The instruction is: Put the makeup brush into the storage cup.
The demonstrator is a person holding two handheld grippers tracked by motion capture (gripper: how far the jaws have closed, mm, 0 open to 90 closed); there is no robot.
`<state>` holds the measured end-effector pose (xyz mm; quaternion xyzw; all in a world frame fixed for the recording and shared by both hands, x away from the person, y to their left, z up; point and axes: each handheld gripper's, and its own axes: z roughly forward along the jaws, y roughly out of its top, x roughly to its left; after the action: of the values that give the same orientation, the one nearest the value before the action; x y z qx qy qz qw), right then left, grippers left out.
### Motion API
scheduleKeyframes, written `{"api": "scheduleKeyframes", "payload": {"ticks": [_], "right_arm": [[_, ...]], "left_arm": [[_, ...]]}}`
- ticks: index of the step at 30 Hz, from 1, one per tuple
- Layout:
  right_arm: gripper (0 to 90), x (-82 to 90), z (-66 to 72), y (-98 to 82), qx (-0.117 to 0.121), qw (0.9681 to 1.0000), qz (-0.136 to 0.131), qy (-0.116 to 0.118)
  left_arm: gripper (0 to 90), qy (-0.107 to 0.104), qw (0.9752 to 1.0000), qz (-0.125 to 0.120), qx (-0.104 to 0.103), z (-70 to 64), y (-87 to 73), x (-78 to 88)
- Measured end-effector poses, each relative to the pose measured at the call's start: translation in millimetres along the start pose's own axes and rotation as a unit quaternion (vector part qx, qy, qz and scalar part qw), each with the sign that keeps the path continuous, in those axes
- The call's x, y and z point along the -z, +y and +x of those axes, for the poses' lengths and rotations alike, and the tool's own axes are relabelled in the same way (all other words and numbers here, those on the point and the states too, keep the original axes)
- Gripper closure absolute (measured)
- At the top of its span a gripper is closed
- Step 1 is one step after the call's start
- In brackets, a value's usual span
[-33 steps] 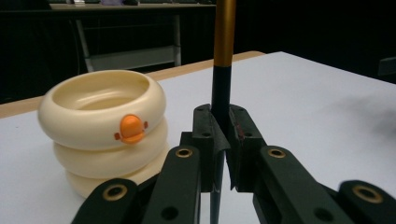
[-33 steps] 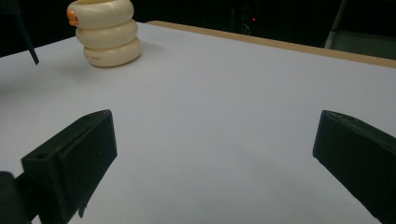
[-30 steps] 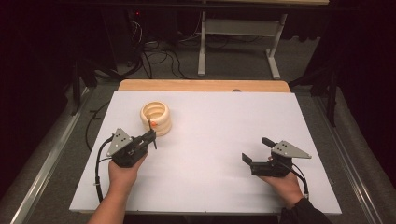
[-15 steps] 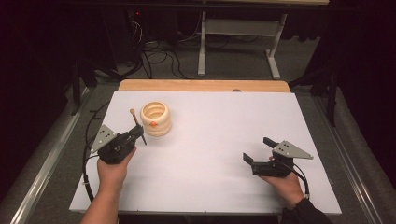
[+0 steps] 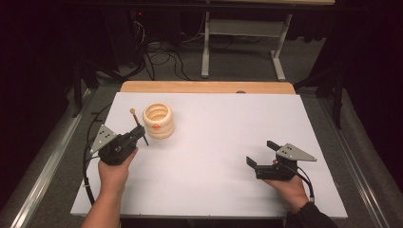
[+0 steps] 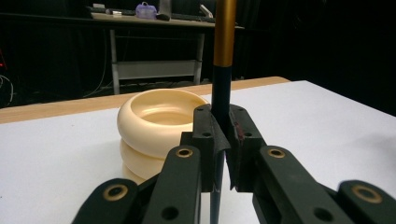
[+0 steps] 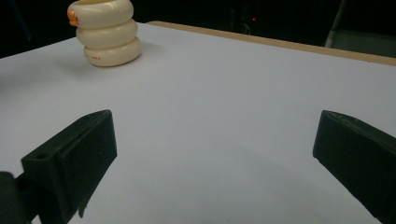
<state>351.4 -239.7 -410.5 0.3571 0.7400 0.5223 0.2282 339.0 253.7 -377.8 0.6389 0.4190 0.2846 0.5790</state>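
- Leftmost, the left gripper (image 5: 138, 134) is held in a person's left hand (image 5: 114, 173) above the white table (image 5: 214, 156). Its fingers (image 6: 205, 135) are clenched on a thin, dark-handled brush (image 6: 220, 100) with a gold band, which stands nearly upright between them.
- Just right of that gripper, a cream ribbed holder (image 5: 158, 120), made of three stacked rings with an open top and a small orange mark on its side, stands on the table. The brush is beside it and not inside it; its upper tip (image 5: 133, 112) rises just left of the holder's rim.
- To do this step well, I judge the brush should stay vertical, be raised until its lower end clears the rim, be centred over the opening, and be let go only once its end is well inside.
- Far right, well apart from the holder, the right gripper (image 5: 260, 154) rests low over the table in the person's right hand (image 5: 287, 187), its fingers (image 7: 74, 154) spread wide and empty.
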Motion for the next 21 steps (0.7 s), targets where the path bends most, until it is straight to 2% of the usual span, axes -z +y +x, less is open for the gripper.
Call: {"api": "scheduleKeyframes", "payload": {"ticks": [5, 13, 16, 21], "right_arm": [[0.9, 0.3, 0.1, 0.4, 0.0, 1.0, -0.002, -0.001], [0.9, 3.3, 1.0, 1.2, -0.002, 1.0, -0.007, -0.001], [0.9, 3.3, 0.9, 1.1, -0.003, 1.0, -0.005, 0.0], [0.9, 2.8, 0.9, 1.3, -0.003, 1.0, -0.006, -0.001]], "left_arm": [[83.4, -0.001, 1.0, -0.001, 0.009, -1.0, 4.1, 0.2], [83.4, 0.003, 1.0, -0.002, -0.004, -6.4, 17.0, -3.2], [83.4, 0.003, 1.0, -0.004, -0.001, -5.2, 21.0, -4.9], [83.5, 0.002, 1.0, -0.006, -0.006, -5.5, 29.0, -8.2]]}}
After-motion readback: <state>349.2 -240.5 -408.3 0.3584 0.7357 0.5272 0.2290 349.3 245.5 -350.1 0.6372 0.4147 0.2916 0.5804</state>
